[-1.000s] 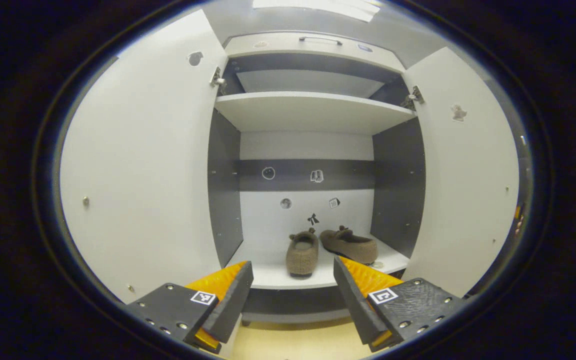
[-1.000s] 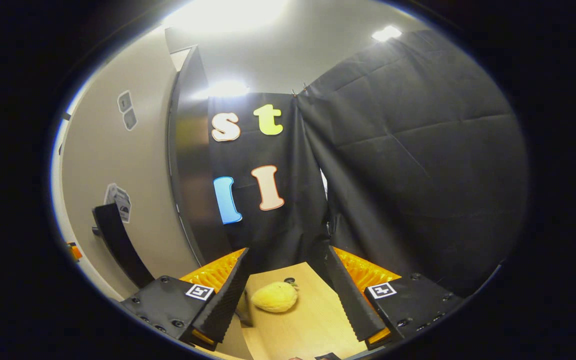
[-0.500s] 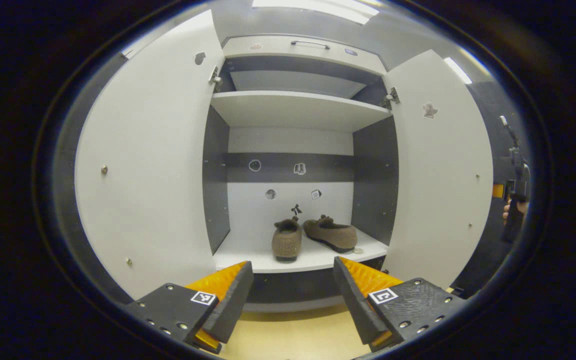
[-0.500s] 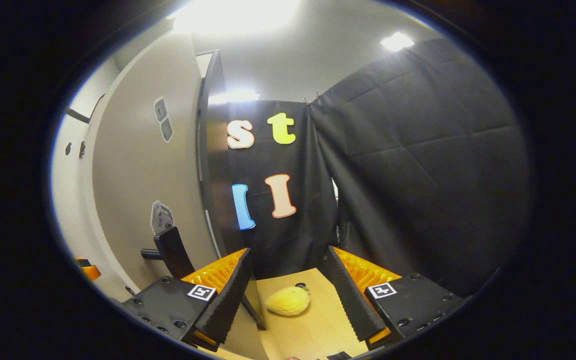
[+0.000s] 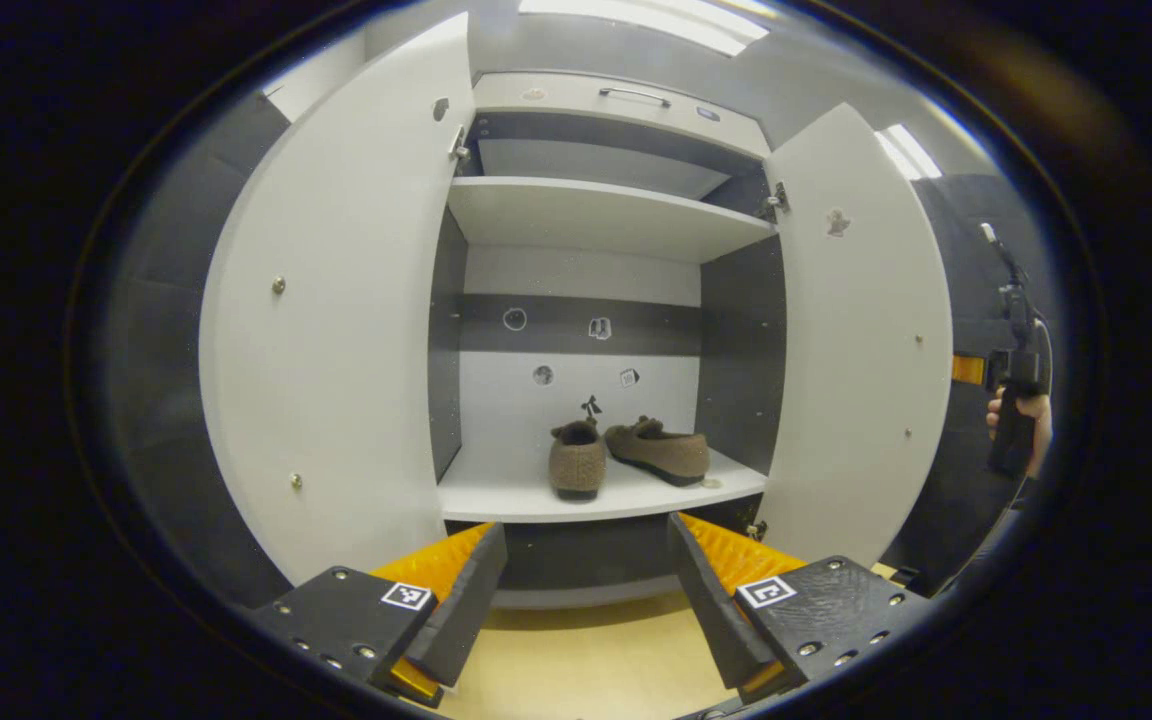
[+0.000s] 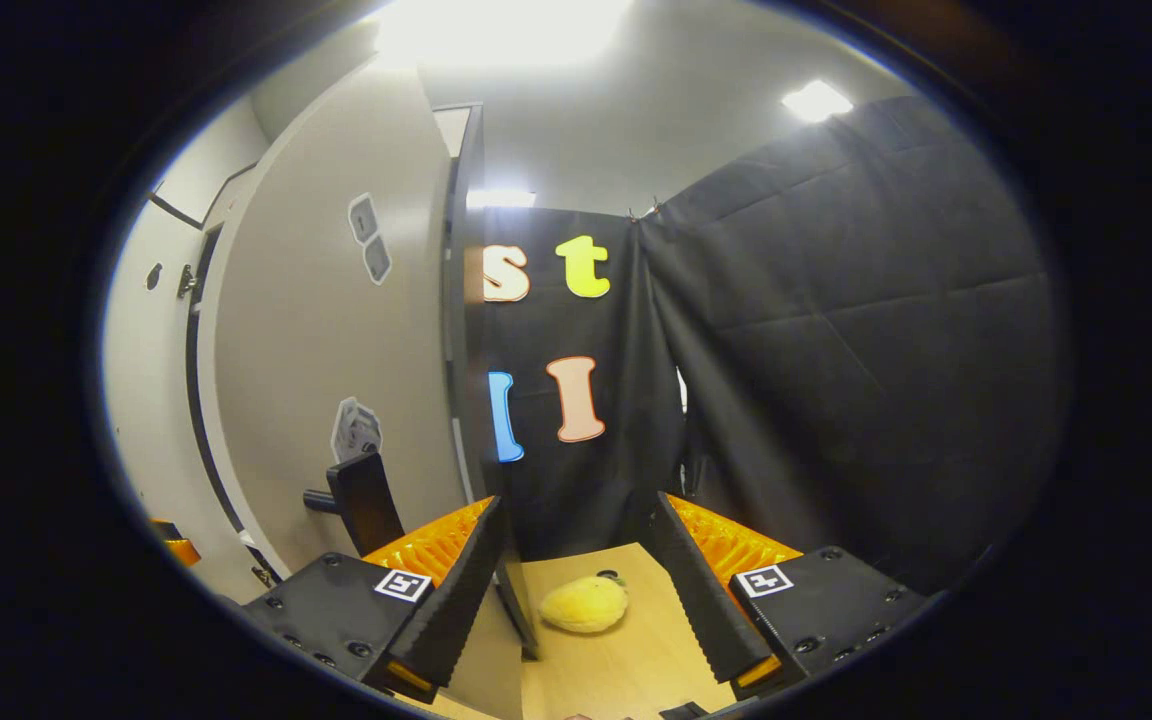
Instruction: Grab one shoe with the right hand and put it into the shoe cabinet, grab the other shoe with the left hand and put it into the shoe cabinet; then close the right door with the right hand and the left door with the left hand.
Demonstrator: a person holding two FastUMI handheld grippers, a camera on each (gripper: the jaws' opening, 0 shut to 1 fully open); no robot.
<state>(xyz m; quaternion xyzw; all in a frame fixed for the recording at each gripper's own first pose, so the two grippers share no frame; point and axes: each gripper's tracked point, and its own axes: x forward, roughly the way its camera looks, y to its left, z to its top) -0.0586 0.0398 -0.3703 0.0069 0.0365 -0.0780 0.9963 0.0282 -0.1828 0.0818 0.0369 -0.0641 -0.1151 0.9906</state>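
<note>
In the left gripper view two brown shoes, one (image 5: 576,462) heel toward me and one (image 5: 658,450) lying sideways, rest side by side on the bottom shelf of the shoe cabinet (image 5: 596,215). Its left door (image 5: 336,320) and right door (image 5: 856,340) both stand wide. My left gripper (image 5: 586,580) is open and empty, back from the cabinet over the floor. Beyond the right door, the right gripper (image 5: 1016,370) shows in a hand. In the right gripper view my right gripper (image 6: 576,580) is open and empty beside the right door's outer face (image 6: 336,370), near its dark handle (image 6: 366,500).
A yellow plush toy (image 6: 584,605) lies on the wooden floor (image 6: 616,660) ahead of the right gripper, by the black cloth wall (image 6: 836,350). A drawer with a handle (image 5: 636,93) tops the cabinet. An upper shelf (image 5: 596,205) spans the cabinet.
The left gripper has drawn back from the cabinet, so the shoes look smaller and both doors show fuller. The right gripper has shifted so the right door's outer face and handle sit closer in.
</note>
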